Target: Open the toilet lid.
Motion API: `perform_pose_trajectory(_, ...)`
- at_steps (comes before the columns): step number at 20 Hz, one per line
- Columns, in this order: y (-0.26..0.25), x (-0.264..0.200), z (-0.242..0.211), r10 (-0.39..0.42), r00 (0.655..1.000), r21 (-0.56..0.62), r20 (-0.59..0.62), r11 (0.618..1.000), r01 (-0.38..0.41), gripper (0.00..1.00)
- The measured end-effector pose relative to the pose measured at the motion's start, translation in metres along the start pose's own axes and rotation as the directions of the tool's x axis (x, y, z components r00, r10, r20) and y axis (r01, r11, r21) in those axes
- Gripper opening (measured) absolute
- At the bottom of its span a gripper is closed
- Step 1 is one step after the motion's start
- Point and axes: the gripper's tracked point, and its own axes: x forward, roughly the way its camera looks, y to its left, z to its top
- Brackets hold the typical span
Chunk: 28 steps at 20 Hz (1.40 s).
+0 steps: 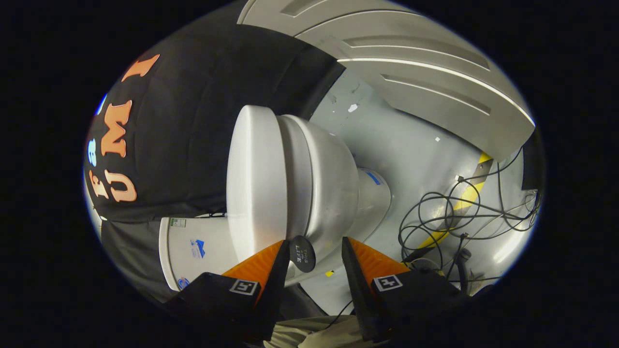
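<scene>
The view is rolled on its side. A white toilet stands just ahead of the fingers, its lid point(256, 179) lying flat down on the bowl point(329, 183). The tank point(193, 246) is behind the lid, beside the black cloth wall. A small round black tab point(302, 253) sticks out at the lid's rim. It sits between my two fingers, close to the finger on the lid's side. My gripper point(313, 253) is open, and neither finger presses on the tab or the lid.
A tangle of black cables point(459, 212) lies on the grey floor point(401, 140) beyond the toilet's foot, over a yellow strip point(464, 198). A grey panelled door point(425, 72) stands farther off. Beige cloth point(309, 333) shows behind the fingers.
</scene>
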Motion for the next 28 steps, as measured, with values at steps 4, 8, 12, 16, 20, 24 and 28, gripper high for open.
perform_pose_trajectory(4,0.000,0.007,-0.005,0.010,1.000,-0.009,-0.023,1.000,-0.010,0.67)
perform_pose_trajectory(8,0.007,0.012,-0.006,0.047,0.998,0.028,-0.031,0.999,-0.046,0.48)
perform_pose_trajectory(12,0.010,0.018,-0.012,0.049,0.998,0.026,-0.049,0.999,-0.048,0.44)
perform_pose_trajectory(16,0.013,0.011,-0.013,0.055,0.997,0.037,-0.052,0.998,-0.053,0.34)
perform_pose_trajectory(20,0.017,0.011,-0.013,0.089,0.995,0.149,-0.041,0.985,-0.082,0.22)
perform_pose_trajectory(24,0.026,0.005,-0.014,0.100,0.995,0.146,-0.003,0.984,-0.098,0.09)
perform_pose_trajectory(28,0.032,0.001,-0.013,0.043,0.999,0.111,0.005,0.993,-0.043,0.08)
